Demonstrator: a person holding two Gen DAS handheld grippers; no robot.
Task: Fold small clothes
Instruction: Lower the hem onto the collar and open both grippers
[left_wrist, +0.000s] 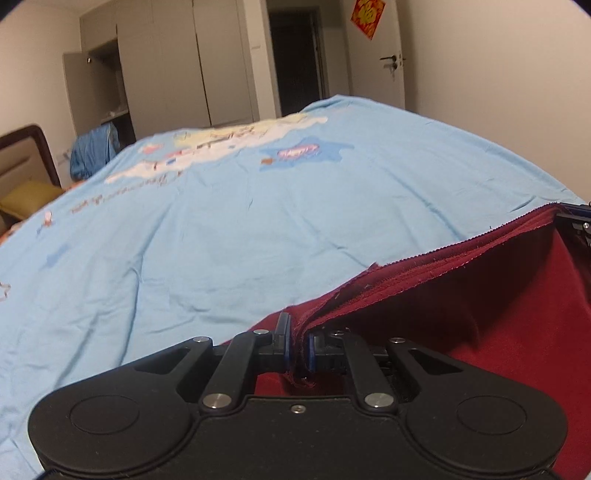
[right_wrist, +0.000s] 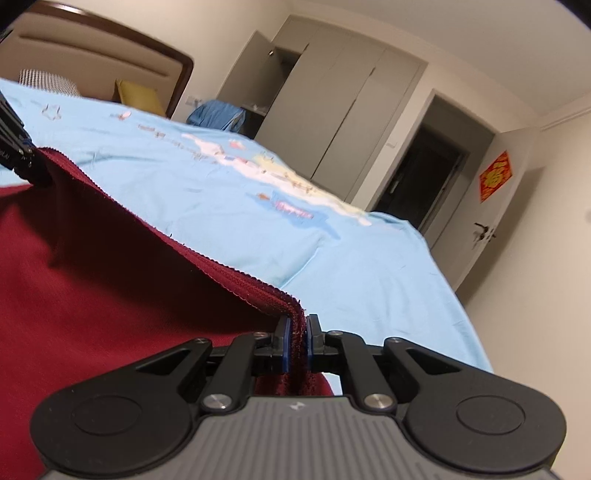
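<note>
A dark red garment (left_wrist: 480, 314) hangs stretched between my two grippers above the light blue bedsheet (left_wrist: 221, 229). Its layered, ribbed edge runs taut from one gripper to the other. My left gripper (left_wrist: 298, 349) is shut on one corner of that edge. In the left wrist view the right gripper (left_wrist: 578, 218) shows at the far right, at the other end. My right gripper (right_wrist: 296, 343) is shut on the other corner of the red garment (right_wrist: 92, 277). The left gripper (right_wrist: 22, 158) appears at the left edge of the right wrist view. The cloth sags below the held edge.
The bedsheet (right_wrist: 332, 258) carries cartoon prints. A brown headboard (right_wrist: 110, 40) and a yellow pillow (right_wrist: 138, 96) stand at the bed's head. Blue cloth (left_wrist: 92, 151) is heaped beside a grey wardrobe (left_wrist: 166, 74). A white door (left_wrist: 384, 55) with a red decoration stands beyond the bed.
</note>
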